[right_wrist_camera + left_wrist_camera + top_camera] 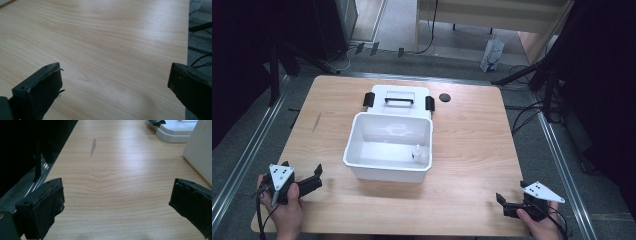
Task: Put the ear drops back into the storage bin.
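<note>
A white open bin (388,170) stands in the middle of the wooden table (472,140), and a small white bottle (417,153) stands upright inside it near its right front corner. Behind the bin lies its white lid (399,101) with a black handle and black clips. My left gripper (314,176) rests at the table's front left, held in a hand, jaws wide open over bare wood. My right gripper (503,204) rests at the front right, also open with nothing between its jaws. The bin's side wall (200,152) shows at the right of the left gripper view.
A small black round disc (444,97) lies on the table behind and right of the lid. A grey mark (93,146) streaks the wood on the left side. Black stands and cables flank the table, and a white bag (492,52) stands on the floor beyond.
</note>
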The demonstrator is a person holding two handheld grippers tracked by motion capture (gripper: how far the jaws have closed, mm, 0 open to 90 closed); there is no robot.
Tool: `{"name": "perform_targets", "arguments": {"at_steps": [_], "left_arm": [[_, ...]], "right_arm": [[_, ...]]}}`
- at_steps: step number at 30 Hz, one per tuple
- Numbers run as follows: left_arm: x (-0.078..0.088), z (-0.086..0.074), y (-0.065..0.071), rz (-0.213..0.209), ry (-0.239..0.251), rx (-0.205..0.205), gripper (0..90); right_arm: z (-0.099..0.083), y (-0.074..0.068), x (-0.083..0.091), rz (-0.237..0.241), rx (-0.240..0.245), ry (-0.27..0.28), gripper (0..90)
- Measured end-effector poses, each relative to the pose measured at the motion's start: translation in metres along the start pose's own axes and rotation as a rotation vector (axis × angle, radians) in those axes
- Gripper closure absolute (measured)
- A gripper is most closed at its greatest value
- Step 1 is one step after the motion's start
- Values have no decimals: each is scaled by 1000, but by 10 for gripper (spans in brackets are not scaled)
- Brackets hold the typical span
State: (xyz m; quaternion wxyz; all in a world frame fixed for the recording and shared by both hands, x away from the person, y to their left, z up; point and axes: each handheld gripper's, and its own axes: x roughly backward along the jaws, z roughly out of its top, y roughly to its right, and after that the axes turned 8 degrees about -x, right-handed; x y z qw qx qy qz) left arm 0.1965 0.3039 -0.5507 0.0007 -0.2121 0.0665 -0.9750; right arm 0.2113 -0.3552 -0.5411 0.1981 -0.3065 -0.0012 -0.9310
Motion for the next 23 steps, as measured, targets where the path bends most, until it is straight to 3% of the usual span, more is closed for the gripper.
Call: {"name": "perform_targets", "arguments": {"at_steps": [5, 7, 11, 17, 23], "left_arm": [[0, 0, 0, 0, -3, 3, 2], [1, 0, 0, 4, -3, 7, 2], [2, -1, 0, 11, 1, 13, 2], [4, -2, 0, 10, 6, 23, 2], [3, -2, -1, -1, -1, 22, 2]], "right_arm": [[-7, 1, 0, -25, -40, 63, 0], [-8, 1, 3, -32, -67, 115, 0], [-8, 1, 3, -35, -77, 112, 0], [-7, -6, -3, -77, 1, 48, 0], [-6, -5, -4, -74, -21, 37, 0]]}}
